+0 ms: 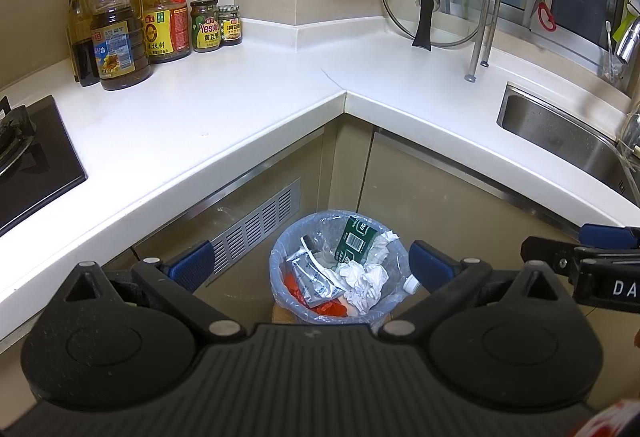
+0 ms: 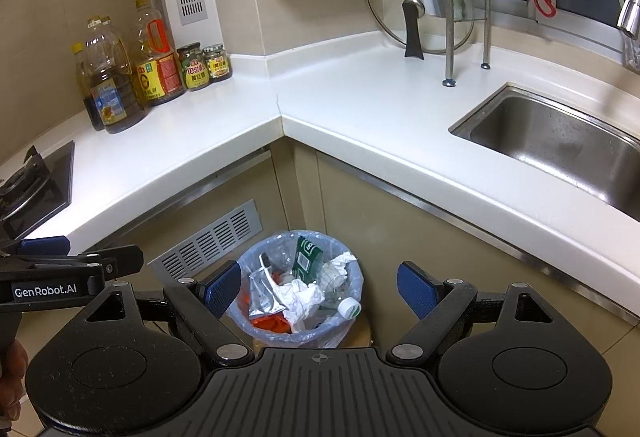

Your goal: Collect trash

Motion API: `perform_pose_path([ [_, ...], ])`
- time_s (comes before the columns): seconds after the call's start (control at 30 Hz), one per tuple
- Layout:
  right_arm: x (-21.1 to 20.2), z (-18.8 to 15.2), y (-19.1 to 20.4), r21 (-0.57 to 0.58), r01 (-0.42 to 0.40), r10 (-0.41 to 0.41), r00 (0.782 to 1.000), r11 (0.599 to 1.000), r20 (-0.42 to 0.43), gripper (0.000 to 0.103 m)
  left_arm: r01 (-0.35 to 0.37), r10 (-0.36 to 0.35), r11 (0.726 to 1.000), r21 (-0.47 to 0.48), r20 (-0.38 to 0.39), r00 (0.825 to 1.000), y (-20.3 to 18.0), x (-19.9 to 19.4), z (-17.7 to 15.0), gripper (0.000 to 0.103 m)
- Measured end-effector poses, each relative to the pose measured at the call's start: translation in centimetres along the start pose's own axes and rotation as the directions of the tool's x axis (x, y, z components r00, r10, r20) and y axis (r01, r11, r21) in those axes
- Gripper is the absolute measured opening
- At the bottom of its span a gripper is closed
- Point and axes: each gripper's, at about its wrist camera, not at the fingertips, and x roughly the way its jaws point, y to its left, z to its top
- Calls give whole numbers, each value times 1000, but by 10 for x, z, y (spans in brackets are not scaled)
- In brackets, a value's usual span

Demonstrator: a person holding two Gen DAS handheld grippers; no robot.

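Observation:
A small bin [image 1: 280, 269] lined with a clear blue bag [image 2: 352, 269] stands on the floor in the corner under the worktop. It holds crumpled white tissue [image 1: 366, 279], a green carton [image 1: 354, 237], a silver wrapper [image 1: 314, 279], orange scraps and a clear bottle with a white cap [image 2: 349, 307]. My left gripper [image 1: 310, 267] hangs above the bin, open, nothing between its blue pads. My right gripper [image 2: 318, 289] is likewise open and empty over the bin. Each view catches the other gripper at its side edge.
The white L-shaped worktop [image 1: 248, 97] wraps around the corner. Oil bottles and jars [image 1: 132, 25] stand at the back left, a gas hob [image 1: 28, 153] at the left, a steel sink [image 2: 560, 145] at the right. A glass lid [image 1: 432, 1] leans by a dish rack.

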Motion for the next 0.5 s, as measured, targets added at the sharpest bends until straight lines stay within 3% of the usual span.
perform_pose_path([
  [0.5, 2, 2, -2, -3, -1, 1, 1000, 1000, 1, 85, 1, -1, 1000, 0, 2, 1000, -2, 0, 1, 103],
])
